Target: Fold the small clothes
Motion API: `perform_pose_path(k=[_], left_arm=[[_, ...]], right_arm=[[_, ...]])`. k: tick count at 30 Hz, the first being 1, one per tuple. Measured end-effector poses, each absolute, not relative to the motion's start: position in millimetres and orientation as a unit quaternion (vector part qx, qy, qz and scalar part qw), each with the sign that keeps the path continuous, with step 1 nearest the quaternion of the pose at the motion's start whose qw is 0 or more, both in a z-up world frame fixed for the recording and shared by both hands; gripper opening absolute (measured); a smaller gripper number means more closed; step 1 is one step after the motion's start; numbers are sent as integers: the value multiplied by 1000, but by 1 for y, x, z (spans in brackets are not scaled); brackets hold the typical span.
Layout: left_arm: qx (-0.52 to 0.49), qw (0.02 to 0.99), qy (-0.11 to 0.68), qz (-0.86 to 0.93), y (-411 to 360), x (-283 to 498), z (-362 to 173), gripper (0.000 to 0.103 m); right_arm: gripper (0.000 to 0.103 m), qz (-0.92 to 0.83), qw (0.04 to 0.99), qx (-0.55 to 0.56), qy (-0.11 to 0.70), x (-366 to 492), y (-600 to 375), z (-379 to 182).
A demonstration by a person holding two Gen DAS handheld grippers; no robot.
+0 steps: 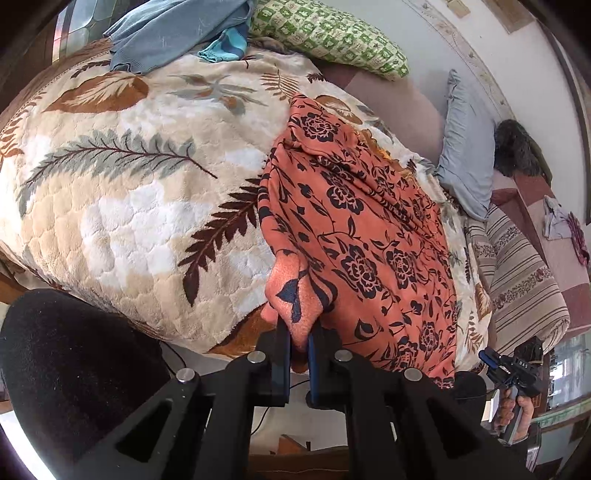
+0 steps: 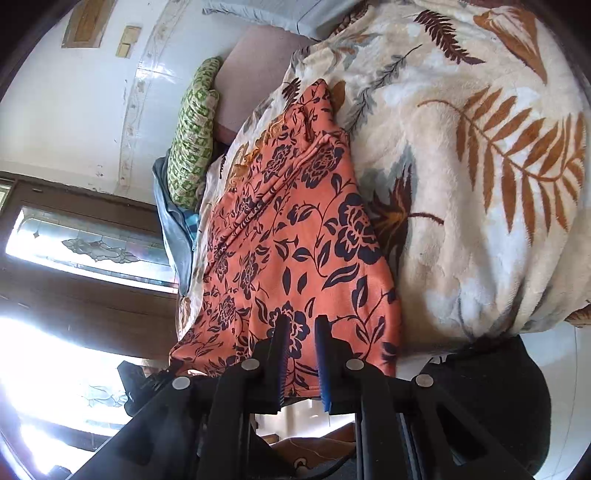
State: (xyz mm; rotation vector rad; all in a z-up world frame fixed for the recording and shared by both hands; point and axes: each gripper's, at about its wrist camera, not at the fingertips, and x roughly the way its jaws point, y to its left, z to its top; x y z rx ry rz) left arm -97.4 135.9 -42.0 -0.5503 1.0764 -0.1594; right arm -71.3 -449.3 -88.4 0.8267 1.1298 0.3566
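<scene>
An orange garment [image 1: 369,236] with a dark floral print lies stretched over a cream leaf-patterned blanket [image 1: 122,206] on a bed. My left gripper [image 1: 298,334] is shut on one near corner of it, and a bunch of the cloth sticks up between the blue pads. In the right wrist view the same orange garment [image 2: 295,229] runs away from me, and my right gripper [image 2: 303,323] is shut on its near hem. The right gripper [image 1: 513,369], held by a hand, also shows at the lower right of the left wrist view.
A blue garment [image 1: 166,33] and a green checked pillow [image 1: 325,37] lie at the far end of the bed. A grey pillow [image 1: 465,147] and a striped cushion [image 1: 517,273] sit to the right. A patterned glass window [image 2: 85,247] is on the left. The blanket [image 2: 480,166] drops off at its near edge.
</scene>
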Motion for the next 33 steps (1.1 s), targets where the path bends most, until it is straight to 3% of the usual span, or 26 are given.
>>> perform_pose_path(k=[4,5,6,7,12,14,16,18,20,33], left_arm=[[-262,810,521,-67,136,-91,-60,8],[-263,809,522,-68,136,-90,-61,8],[-263,809,521,-68,137,-90,-60,8],[-263,809,520,-70,138,-89,-59,8],[-263,813,513,-79,136,-85,-53,8],[-262,814,513,-80,136,-85,-52,8],[-262,814,511,-82,137,-86,-52,8],[-261,816,510,-82,138,-87,-50,8],[-258,819,507,-82,141,-88,-48,8],[-233,856,450,-103,149,-32,20,8]], right_arm=[[19,124,752,322,561,-71,-444,-97],[38,119,753,307,569,-69,-443,-97],[75,112,753,293,579,-67,-442,-98],[86,106,749,283,589,-64,-439,-100],[87,117,707,250,652,-52,-421,-128],[83,118,683,254,675,-52,-414,-148],[62,119,662,264,691,-53,-409,-167],[21,114,653,285,692,-57,-408,-178],[10,126,664,299,673,-61,-408,-171],[10,226,721,463,464,-11,-450,-73]])
